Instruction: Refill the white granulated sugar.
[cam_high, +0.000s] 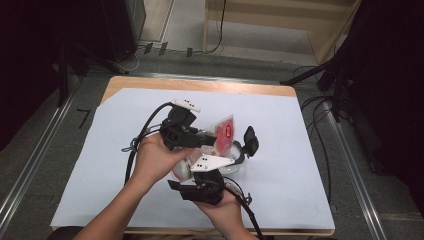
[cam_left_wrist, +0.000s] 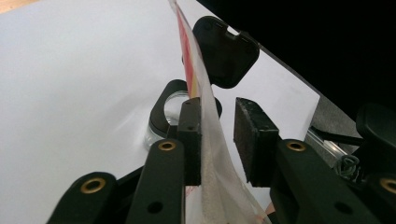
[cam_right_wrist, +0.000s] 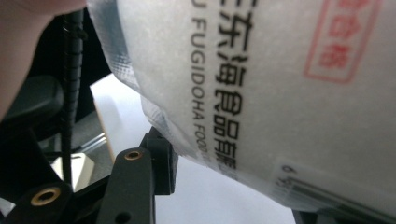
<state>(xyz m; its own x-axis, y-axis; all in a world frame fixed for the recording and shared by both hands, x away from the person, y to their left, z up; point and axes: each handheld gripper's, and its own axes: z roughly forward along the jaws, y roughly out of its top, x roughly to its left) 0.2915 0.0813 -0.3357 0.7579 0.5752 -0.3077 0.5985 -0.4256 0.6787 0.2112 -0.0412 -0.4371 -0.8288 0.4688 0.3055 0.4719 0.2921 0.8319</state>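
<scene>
Our left hand-held gripper (cam_left_wrist: 217, 140) brackets the food pouch (cam_left_wrist: 205, 135) with jaws spread; unpinched, it could slip toward the jar (cam_left_wrist: 161, 116).

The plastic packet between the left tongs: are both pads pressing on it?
Apart on one side. In the left gripper view the packet lies against one pad, while a plain gap separates it from the other pad.

Two hand-held grippers (cam_high: 207, 137) (cam_high: 202, 172), one plastic pouch (cam_high: 224, 131), one lidded glass jar (cam_high: 235, 160), one table (cam_high: 200, 84).
</scene>
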